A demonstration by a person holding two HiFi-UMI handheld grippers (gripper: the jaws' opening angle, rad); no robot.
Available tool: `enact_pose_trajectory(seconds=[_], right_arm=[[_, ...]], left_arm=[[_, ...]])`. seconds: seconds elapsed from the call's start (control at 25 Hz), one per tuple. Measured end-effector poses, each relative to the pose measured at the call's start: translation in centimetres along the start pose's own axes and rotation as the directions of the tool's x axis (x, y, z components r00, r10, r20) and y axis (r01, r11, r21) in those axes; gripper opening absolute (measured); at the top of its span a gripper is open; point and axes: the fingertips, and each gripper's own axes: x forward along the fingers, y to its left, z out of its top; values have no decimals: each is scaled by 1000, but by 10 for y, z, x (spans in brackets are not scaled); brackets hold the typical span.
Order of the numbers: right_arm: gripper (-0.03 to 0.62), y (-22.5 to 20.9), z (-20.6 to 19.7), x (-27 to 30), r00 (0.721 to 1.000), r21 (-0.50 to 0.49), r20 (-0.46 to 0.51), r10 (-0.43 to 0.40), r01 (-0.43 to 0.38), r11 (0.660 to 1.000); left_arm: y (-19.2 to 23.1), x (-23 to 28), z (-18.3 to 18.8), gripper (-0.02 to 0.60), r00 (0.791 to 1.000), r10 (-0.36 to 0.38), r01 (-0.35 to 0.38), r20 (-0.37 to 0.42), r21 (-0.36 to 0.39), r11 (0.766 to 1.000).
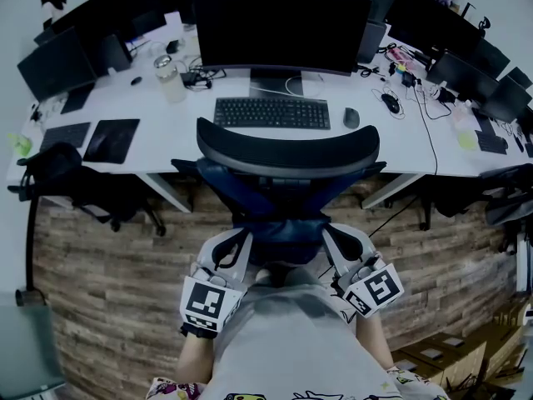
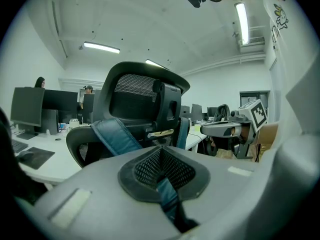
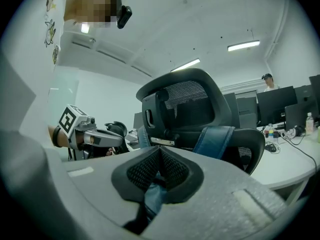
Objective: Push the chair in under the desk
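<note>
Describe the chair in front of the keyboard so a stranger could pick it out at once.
Find the long white desk and its central monitor, with a black keyboard below. The chair stands directly before them. Only it wears blue fabric down its back, under a curved black headrest.

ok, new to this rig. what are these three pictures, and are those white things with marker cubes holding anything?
No robot: a person holds a white two-jaw gripper in each hand; the marker cubes are part of them. The head view is shot from the person's head, looking down. The other two cameras ride on the left gripper and right gripper, looking along their jaws. Ahead stands a black mesh office chair with blue fabric on its back, facing a white desk. On the desk: a black monitor, black keyboard, dark mouse and clear bottle. Both grippers are shut, each pinching a strip of that blue fabric.
</note>
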Motion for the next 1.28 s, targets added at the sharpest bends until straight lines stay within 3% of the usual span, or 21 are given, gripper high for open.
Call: enact_pose_trajectory(seconds=[1.28], right_arm=[[0,-1,7,6,1000,3,23,-16,16,1000]], left_arm=[[9,-1,4,11,1000,2,-2,23,11,1000]])
